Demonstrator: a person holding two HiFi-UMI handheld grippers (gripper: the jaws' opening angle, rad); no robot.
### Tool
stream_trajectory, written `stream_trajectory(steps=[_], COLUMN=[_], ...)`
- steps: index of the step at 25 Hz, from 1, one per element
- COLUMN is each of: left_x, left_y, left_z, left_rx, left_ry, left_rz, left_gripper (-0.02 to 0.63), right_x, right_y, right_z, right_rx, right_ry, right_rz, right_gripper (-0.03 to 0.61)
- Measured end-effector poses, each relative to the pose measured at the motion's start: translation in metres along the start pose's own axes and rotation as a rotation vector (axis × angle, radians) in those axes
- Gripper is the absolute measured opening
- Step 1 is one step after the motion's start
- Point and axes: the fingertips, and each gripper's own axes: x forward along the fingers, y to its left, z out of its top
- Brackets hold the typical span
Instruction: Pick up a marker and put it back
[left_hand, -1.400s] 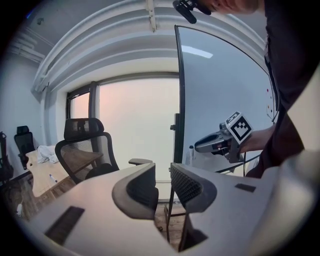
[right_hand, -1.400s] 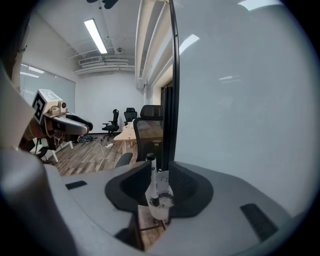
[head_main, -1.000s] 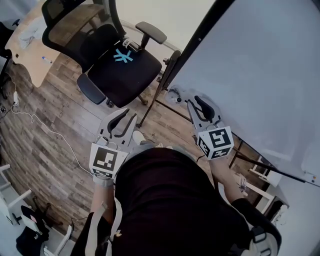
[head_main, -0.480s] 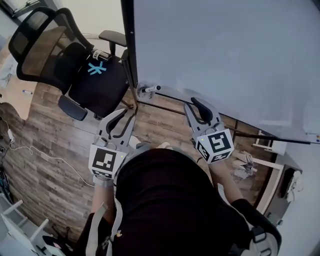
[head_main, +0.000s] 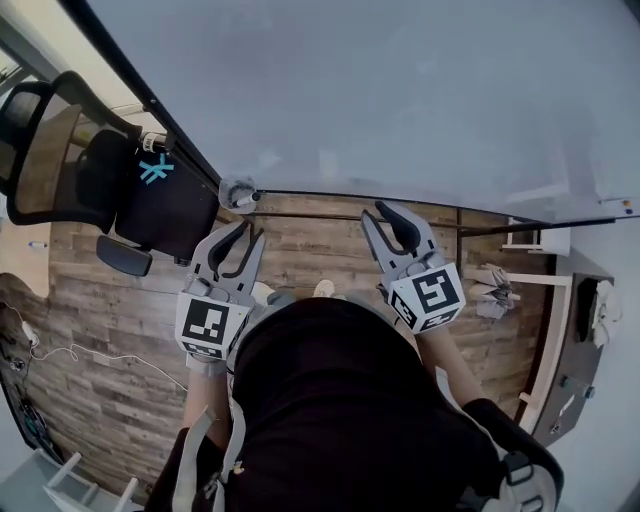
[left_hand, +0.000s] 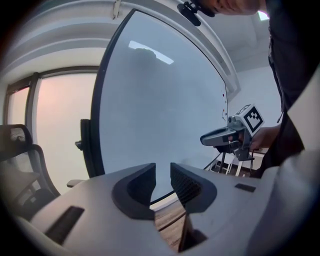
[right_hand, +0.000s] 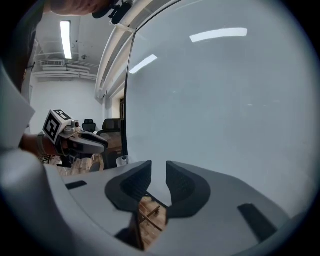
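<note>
A large whiteboard (head_main: 400, 90) fills the top of the head view. At its lower left corner sits a small round holder (head_main: 238, 192) with a dark-tipped marker (head_main: 251, 197) poking out of it. My left gripper (head_main: 243, 232) points at the board just below that holder, jaws a narrow gap apart and empty. My right gripper (head_main: 383, 212) is held level with it further right, also slightly open and empty. The left gripper view (left_hand: 162, 167) and the right gripper view (right_hand: 159, 165) both show only whiteboard between the jaws.
A black office chair (head_main: 120, 180) with a blue mark on its seat stands at the left on the wooden floor (head_main: 100, 310). The board's lower rail (head_main: 450, 202) runs to the right. White furniture (head_main: 530, 260) and a dark cabinet (head_main: 590, 330) stand at the right.
The head view has swung towards the whiteboard, which now spans the top; the chair has slid to the left edge. Both grippers stay in front of me, narrowly open and empty.
</note>
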Motion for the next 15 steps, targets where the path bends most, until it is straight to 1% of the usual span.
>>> stream_trajectory(steps=[6,9,15], left_x=[0.024,0.036,0.051], left_y=[-0.021,-0.032,-0.048], left_z=[0.005,0.011,0.019], left_rx=[0.009,0.018,0.032], left_ry=[0.012,-0.007,-0.011], left_rz=[-0.06,-0.096,-0.146], left_gripper=[0.097,0.098,0.097], right_x=[-0.027,-0.039,-0.057], right_y=[-0.018,-0.024,-0.033], right_z=[-0.01,-0.015,-0.021], right_rx=[0.031,0.045,0.064], right_ry=[-0.004,-0.001,-0.011], right_rz=[-0.054,-0.079,-0.11], right_gripper=[0.089,0.086,0.084])
